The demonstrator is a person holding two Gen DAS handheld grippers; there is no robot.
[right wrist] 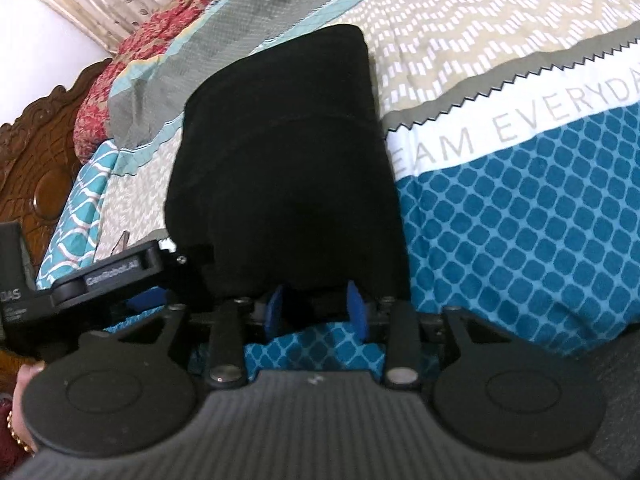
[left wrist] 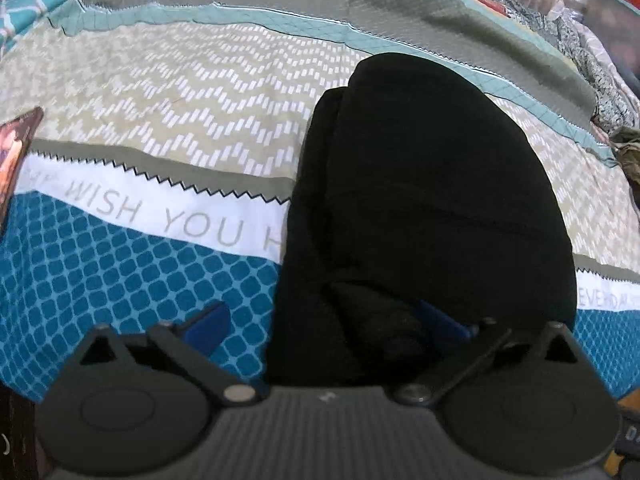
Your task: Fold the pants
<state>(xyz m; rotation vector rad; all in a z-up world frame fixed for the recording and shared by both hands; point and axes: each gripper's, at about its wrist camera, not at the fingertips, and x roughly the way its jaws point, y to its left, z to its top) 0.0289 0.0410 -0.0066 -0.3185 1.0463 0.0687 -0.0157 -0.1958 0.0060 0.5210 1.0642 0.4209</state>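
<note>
The black pants (left wrist: 424,208) lie folded in a thick bundle on the patterned bedspread (left wrist: 168,92). They also show in the right wrist view (right wrist: 288,152). My left gripper (left wrist: 324,320) is open wide at the near end of the bundle: its left finger rests on the blue bedspread, its right finger is half buried in the black fabric. My right gripper (right wrist: 316,304) is narrowed on the near edge of the pants, with black cloth between its blue pads. The left gripper's body (right wrist: 108,276) shows just left of it, at the same edge.
The bedspread (right wrist: 500,92) carries blue, white lettered and beige zigzag bands. A carved wooden headboard (right wrist: 36,160) and red floral pillow (right wrist: 132,60) stand at the left in the right wrist view. A picture card (left wrist: 16,148) lies at the left edge. Crumpled patterned cloth (left wrist: 600,80) lies far right.
</note>
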